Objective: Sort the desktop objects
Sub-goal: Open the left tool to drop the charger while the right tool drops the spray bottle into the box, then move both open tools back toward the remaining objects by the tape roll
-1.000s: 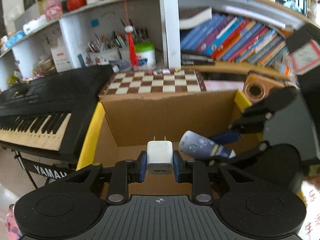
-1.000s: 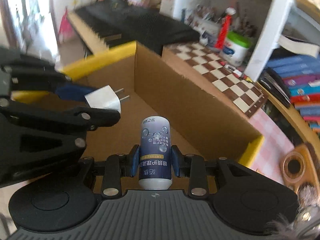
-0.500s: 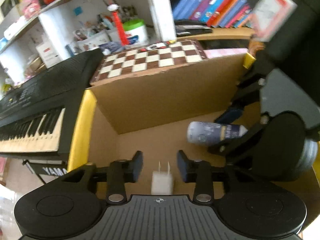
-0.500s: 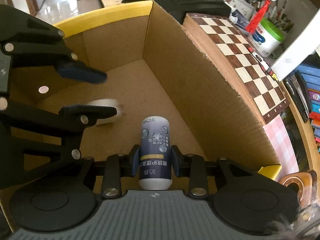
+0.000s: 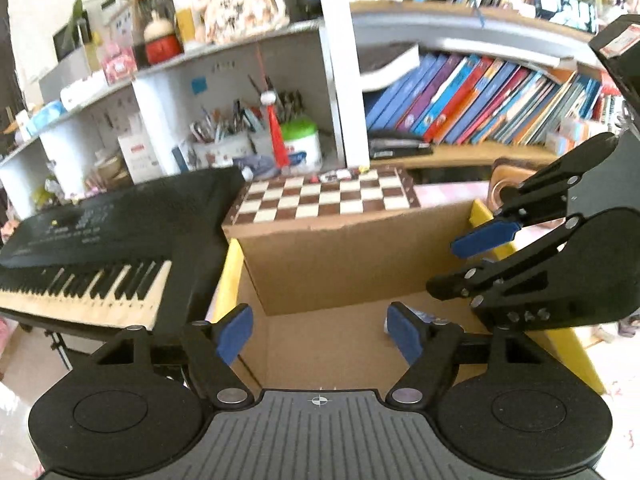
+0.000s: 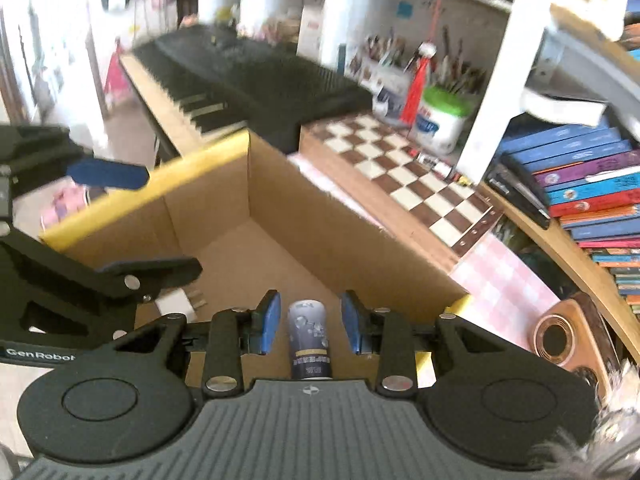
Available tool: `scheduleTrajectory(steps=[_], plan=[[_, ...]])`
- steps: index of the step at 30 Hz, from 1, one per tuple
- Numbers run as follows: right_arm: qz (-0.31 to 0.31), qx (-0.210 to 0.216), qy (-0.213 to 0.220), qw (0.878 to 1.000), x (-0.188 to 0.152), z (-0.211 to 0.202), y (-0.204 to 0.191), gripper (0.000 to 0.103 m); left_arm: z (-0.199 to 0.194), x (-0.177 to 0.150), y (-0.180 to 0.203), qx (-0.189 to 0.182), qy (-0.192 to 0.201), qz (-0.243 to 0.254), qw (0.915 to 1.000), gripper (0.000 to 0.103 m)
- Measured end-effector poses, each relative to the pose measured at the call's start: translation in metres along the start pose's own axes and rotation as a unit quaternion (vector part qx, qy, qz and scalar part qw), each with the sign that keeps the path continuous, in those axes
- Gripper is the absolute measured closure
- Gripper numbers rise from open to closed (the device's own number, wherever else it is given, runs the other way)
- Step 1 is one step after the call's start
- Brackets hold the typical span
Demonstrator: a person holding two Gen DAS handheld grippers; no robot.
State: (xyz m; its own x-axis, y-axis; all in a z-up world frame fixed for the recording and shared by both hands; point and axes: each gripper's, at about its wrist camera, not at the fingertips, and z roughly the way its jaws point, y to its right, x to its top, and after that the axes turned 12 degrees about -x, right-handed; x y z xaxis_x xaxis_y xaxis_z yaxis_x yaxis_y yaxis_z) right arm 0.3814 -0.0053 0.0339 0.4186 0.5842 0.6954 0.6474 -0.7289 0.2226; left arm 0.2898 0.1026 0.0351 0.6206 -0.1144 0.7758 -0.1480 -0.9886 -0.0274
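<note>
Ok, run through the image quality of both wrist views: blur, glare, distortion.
Left wrist view: strong fisheye bending of the shelves, motion blur worst on the upper shelf clutter, and the chessboard fairly sharp. Right wrist view: blur smears the keyboard and books, the window side at left is blown out, and the bottle between the right tool's open pads stays readable.

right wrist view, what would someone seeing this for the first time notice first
The open cardboard box with yellow rim flaps fills the middle. On its floor a dark blue bottle lies between the parted fingers of the right gripper, and a white charger plug lies to its left, partly behind the open left gripper. Behind the box a chessboard sits on the desk, beside a black keyboard.
</note>
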Motion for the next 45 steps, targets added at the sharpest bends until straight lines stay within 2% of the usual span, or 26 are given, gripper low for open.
scheduleTrajectory(steps=[2,7,14,18,26,29,37,40,45], plan=[[0.02,-0.006,0.015,1.0,-0.003,-0.016,0.003,0.071,-0.011,-0.002,0.003,-0.004,0.015,-0.001,0.9999,0.021],[0.07,-0.022,0.049,0.996,-0.017,-0.055,0.007,0.071,-0.038,-0.014,0.006,-0.018,0.046,-0.025,0.9985,0.017],[0.138,-0.053,0.082,0.986,-0.05,-0.104,0.001,0.06,-0.076,-0.04,0.005,-0.058,0.094,-0.072,0.9913,0.003],[0.164,-0.085,0.089,0.979,-0.073,-0.125,-0.01,0.052,-0.093,-0.058,0.008,-0.062,0.11,-0.084,0.9884,0.002],[0.203,-0.111,0.066,0.971,-0.122,-0.157,-0.043,0.051,-0.124,-0.098,0.018,-0.083,0.118,-0.101,0.9843,0.0],[0.209,-0.12,0.064,0.968,-0.138,-0.168,-0.058,0.047,-0.134,-0.115,0.025,-0.084,0.114,-0.11,0.9838,0.0],[0.213,-0.123,0.036,0.969,-0.169,-0.187,-0.083,0.042,-0.157,-0.158,0.044,-0.084,0.106,-0.13,0.9823,0.0],[0.212,-0.131,0.029,0.968,-0.179,-0.193,-0.091,0.036,-0.164,-0.171,0.05,-0.095,0.105,-0.146,0.9792,0.0],[0.209,-0.132,0.017,0.969,-0.198,-0.201,-0.106,0.035,-0.173,-0.18,0.056,-0.09,0.107,-0.146,0.9793,0.0]])
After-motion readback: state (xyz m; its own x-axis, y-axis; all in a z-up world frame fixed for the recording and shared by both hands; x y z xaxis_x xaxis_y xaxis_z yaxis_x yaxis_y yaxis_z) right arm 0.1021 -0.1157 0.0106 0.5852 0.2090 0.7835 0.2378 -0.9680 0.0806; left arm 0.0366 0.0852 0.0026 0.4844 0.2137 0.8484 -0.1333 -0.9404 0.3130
